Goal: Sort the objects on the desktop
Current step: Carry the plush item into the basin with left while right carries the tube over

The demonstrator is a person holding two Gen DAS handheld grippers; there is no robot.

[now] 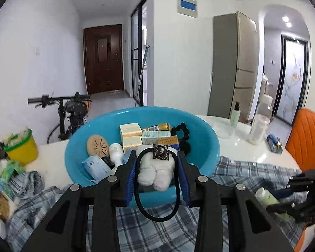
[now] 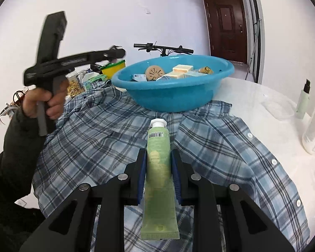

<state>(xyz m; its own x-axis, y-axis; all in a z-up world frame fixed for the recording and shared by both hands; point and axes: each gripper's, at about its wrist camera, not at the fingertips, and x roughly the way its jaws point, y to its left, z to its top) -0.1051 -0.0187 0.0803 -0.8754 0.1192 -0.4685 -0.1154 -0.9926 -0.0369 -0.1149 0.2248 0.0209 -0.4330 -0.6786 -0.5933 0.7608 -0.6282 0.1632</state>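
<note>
Between my left gripper's (image 1: 157,168) jaws sits a white plush (image 1: 155,171) with hair tie, directly above the basin (image 1: 201,130). Right gripper (image 2: 158,168) clamps a tube (image 2: 158,168), cap pointing at that basin (image 2: 172,96) ahead.

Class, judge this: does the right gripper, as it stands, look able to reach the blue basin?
Probably yes: the right gripper holds the green tube, and only flat plaid shirt lies before the blue basin.
</note>
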